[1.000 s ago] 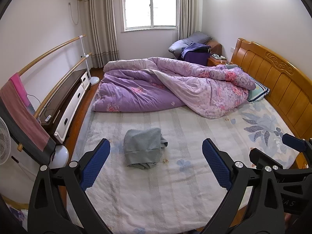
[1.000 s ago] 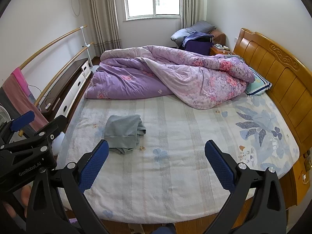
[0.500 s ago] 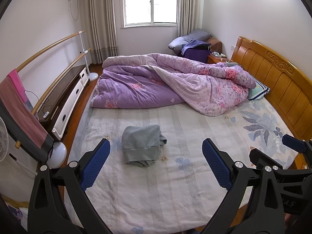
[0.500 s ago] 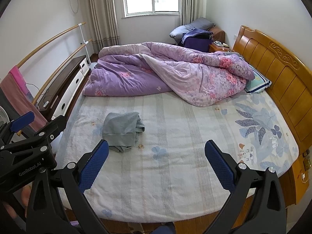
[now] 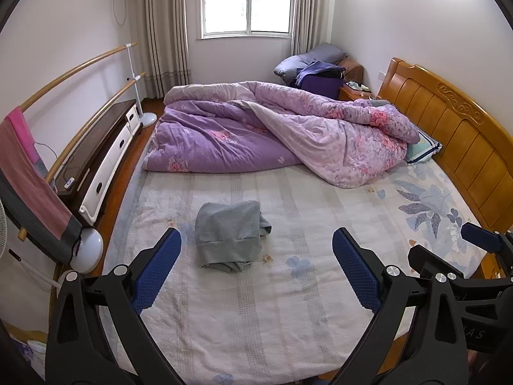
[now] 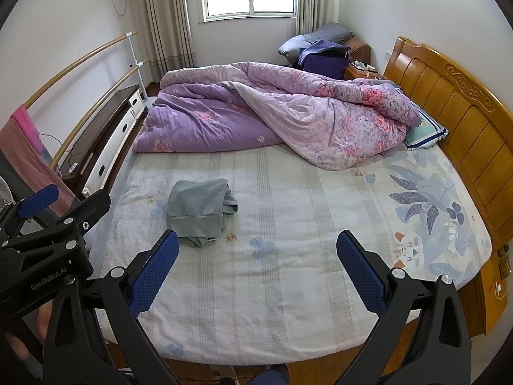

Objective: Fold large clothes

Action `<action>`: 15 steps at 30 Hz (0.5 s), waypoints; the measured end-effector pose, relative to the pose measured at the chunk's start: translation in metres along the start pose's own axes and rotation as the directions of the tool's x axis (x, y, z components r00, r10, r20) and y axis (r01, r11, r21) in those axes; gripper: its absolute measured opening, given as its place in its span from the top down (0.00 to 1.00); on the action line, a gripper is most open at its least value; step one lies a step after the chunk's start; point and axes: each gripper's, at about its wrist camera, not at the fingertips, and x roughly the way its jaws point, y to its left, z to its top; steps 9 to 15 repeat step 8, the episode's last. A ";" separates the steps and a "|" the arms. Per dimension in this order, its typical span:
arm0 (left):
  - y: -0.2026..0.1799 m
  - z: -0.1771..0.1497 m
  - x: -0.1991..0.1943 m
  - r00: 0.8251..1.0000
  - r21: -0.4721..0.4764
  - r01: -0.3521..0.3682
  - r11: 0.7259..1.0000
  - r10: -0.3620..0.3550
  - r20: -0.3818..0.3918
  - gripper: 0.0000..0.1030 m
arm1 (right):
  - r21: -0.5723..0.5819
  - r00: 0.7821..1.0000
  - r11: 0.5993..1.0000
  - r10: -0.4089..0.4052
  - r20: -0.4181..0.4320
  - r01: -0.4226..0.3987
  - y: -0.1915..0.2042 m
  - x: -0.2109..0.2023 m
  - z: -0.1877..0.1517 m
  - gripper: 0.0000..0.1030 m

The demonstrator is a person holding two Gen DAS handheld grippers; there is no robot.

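A grey garment (image 5: pixel 229 234) lies folded in a compact bundle on the bed's pale patterned sheet (image 5: pixel 288 304); it also shows in the right wrist view (image 6: pixel 200 210). My left gripper (image 5: pixel 256 263) is open and empty, held above the near part of the bed, short of the garment. My right gripper (image 6: pixel 256 264) is open and empty, to the right of the garment and apart from it. The right gripper's body shows at the right edge of the left wrist view (image 5: pixel 474 276); the left gripper's body shows at the left of the right wrist view (image 6: pixel 45 243).
A rumpled purple floral quilt (image 5: pixel 275 134) covers the far half of the bed. A wooden headboard (image 5: pixel 449 134) runs along the right. A dark cabinet (image 5: pixel 99 150) and rails with hanging towels (image 5: pixel 29 173) stand on the left. A pillow (image 5: pixel 423 147) lies by the headboard.
Both grippers have drawn back and risen slightly from the bed, so the garment and quilt look a little farther away. Both stay open. The garment has not moved.
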 end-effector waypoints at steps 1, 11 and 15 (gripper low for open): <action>0.001 -0.001 0.002 1.000 -0.006 0.003 1.000 -0.003 -0.005 0.07 | 0.000 1.000 1.000 -0.002 -0.001 0.002 0.001 0.002 0.000 0.08; 0.023 -0.012 0.027 0.997 -0.070 0.025 0.997 -0.030 -0.070 0.07 | -0.028 0.999 0.999 0.020 -0.032 -0.021 0.016 0.021 0.003 0.08; 0.023 -0.012 0.027 0.997 -0.070 0.025 0.997 -0.030 -0.070 0.07 | -0.028 0.999 0.999 0.020 -0.032 -0.021 0.016 0.021 0.003 0.08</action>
